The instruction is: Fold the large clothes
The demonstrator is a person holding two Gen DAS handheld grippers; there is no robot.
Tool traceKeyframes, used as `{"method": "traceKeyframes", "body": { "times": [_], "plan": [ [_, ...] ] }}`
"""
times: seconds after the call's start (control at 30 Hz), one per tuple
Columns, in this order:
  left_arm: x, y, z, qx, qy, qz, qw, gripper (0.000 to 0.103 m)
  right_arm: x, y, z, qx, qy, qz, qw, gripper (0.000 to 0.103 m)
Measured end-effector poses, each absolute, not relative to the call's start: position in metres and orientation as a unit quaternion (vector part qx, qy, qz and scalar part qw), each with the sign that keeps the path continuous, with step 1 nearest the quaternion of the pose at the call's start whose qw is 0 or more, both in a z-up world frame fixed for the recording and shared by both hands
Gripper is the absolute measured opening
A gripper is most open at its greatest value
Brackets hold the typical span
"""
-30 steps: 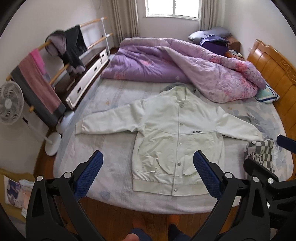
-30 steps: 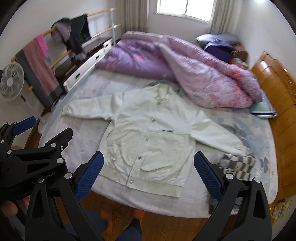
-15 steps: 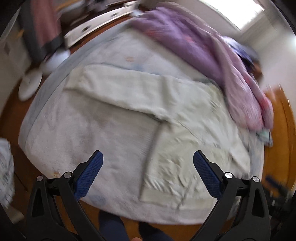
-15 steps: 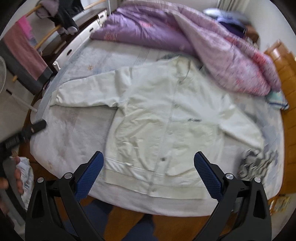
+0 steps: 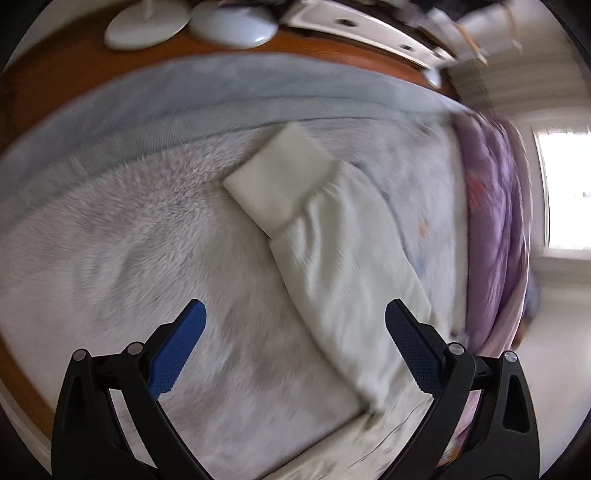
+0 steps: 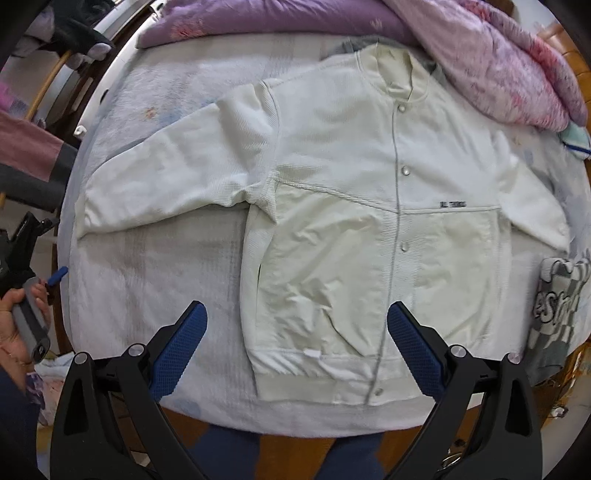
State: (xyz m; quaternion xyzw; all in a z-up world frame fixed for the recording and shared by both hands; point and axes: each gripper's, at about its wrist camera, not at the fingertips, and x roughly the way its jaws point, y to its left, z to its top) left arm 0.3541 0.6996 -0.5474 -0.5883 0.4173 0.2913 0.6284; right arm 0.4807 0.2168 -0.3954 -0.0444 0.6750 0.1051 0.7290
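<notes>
A large white snap-button jacket [image 6: 354,206] lies flat and face up on the bed, sleeves spread to both sides. My right gripper [image 6: 295,332] is open and empty, hovering over the jacket's hem near the bed's front edge. My left gripper [image 5: 295,332] is open and empty, close above the jacket's left sleeve [image 5: 332,266], whose ribbed cuff [image 5: 280,181] points toward the bed's side edge. The left gripper also shows at the far left of the right wrist view [image 6: 33,254], held in a hand beside the bed.
A purple quilt [image 6: 480,48] is bunched at the far side of the bed. A checkered grey garment [image 6: 554,306] lies by the jacket's right sleeve. A drying rack with clothes [image 6: 33,147] stands left of the bed. White fan bases [image 5: 147,26] sit on the floor.
My left gripper has swung left and dropped close over the left sleeve's cuff. My right gripper has moved forward and lower over the jacket's hem. Both stay open.
</notes>
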Motion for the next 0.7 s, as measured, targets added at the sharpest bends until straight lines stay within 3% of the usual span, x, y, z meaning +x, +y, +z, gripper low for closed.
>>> {"method": "traceKeyframes", "body": {
  "times": [0.13, 0.2, 0.3, 0.33, 0.4, 0.53, 0.6, 0.63, 0.7],
  "plan": [
    [0.36, 0.705, -0.58, -0.621, 0.387, 0.297, 0.614, 0.095, 0.5, 0.224, -0.421, -0.047, 0.681, 0.112, 0.722, 0.094],
    [0.361, 0.704, -0.591, -0.639, 0.373, 0.291, 0.607, 0.08, 0.509, 0.223, -0.432, -0.041, 0.683, 0.116, 0.72, 0.094],
    [0.363, 0.707, -0.605, -0.657, 0.355, 0.29, 0.599, 0.072, 0.522, 0.223, -0.45, -0.026, 0.691, 0.127, 0.711, 0.094],
    [0.363, 0.708, -0.606, -0.655, 0.356, 0.292, 0.6, 0.058, 0.527, 0.223, -0.456, -0.015, 0.694, 0.133, 0.707, 0.094],
    [0.364, 0.711, -0.606, -0.653, 0.351, 0.287, 0.607, 0.053, 0.541, 0.221, -0.467, 0.018, 0.7, 0.135, 0.701, 0.094],
    [0.362, 0.717, -0.606, -0.642, 0.362, 0.289, 0.611, 0.024, 0.571, 0.221, -0.479, 0.065, 0.686, 0.144, 0.711, 0.094],
    [0.36, 0.717, -0.599, -0.63, 0.358, 0.292, 0.624, 0.019, 0.586, 0.222, -0.485, 0.081, 0.681, 0.149, 0.713, 0.094],
    [0.357, 0.717, -0.591, -0.623, 0.352, 0.293, 0.634, 0.018, 0.595, 0.223, -0.49, 0.09, 0.679, 0.152, 0.712, 0.091],
    [0.353, 0.715, -0.574, -0.614, 0.337, 0.29, 0.652, 0.018, 0.616, 0.224, -0.503, 0.101, 0.678, 0.154, 0.711, 0.054]
  ]
}}
